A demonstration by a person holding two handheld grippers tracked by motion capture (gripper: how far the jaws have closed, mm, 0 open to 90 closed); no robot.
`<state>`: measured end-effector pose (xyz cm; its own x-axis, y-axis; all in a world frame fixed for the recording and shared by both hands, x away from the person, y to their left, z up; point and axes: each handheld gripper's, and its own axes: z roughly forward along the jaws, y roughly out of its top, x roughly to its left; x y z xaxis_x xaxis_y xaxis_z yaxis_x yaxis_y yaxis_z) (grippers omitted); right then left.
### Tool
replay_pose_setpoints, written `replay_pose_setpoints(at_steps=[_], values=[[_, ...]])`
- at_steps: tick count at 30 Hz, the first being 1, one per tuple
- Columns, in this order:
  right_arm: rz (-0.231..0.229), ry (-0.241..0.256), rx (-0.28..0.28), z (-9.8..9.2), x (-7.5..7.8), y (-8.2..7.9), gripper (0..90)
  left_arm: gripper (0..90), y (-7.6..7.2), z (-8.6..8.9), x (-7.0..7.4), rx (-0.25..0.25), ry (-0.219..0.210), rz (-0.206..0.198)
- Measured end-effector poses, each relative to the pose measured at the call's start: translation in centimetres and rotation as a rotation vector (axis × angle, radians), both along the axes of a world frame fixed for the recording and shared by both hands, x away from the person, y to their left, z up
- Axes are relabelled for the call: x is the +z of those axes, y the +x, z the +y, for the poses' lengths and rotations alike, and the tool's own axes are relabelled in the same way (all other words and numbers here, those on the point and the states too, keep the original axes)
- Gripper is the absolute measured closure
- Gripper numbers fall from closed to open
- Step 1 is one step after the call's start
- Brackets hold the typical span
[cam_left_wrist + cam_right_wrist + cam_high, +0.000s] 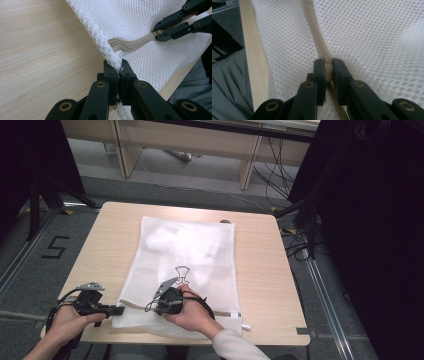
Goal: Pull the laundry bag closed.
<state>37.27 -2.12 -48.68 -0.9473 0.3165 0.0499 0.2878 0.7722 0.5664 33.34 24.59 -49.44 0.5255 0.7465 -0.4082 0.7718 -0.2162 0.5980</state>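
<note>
A white mesh laundry bag [185,255] lies flat on the wooden table [260,270], with a beige zipper [135,43] along its near edge. My left gripper [119,310] is shut on the bag's near left corner [117,60], at the end of the zipper. My right gripper [150,307] is shut on the zipper pull [328,68], a short way right of that corner. In the left gripper view my right gripper [156,33] reaches in from the upper right. The zipper [315,32] runs away from the jaws in the right gripper view.
The bag [367,30] holds pale contents under the mesh and bears a small printed garment symbol [182,272]. Beyond the table stand a wooden desk [190,142] and loose cables [277,175] on the floor. A black curtain [380,230] hangs at the right. A floor marking "5" [54,247] lies left.
</note>
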Motion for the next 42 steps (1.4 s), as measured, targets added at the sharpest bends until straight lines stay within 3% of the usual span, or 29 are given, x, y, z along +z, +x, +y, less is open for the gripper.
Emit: replay_pose_setpoints(at_steps=[25,29,31,42], values=[[0.012,-0.027,-0.018,-1.1,0.1,0.1,82.6,86.1,0.0,0.0,-0.1,0.001,0.011,-0.012],[0.037,-0.024,-0.047,-1.3,0.1,0.0,82.6,86.1,0.0,0.0,0.0,-0.006,0.015,-0.008],[0.020,-0.030,-0.024,-1.4,0.1,0.1,82.6,86.1,0.0,-0.1,-0.1,0.001,0.012,-0.019],[0.015,-0.040,-0.033,-1.8,0.2,0.2,82.6,86.1,0.0,0.0,0.0,-0.006,0.015,-0.009]])
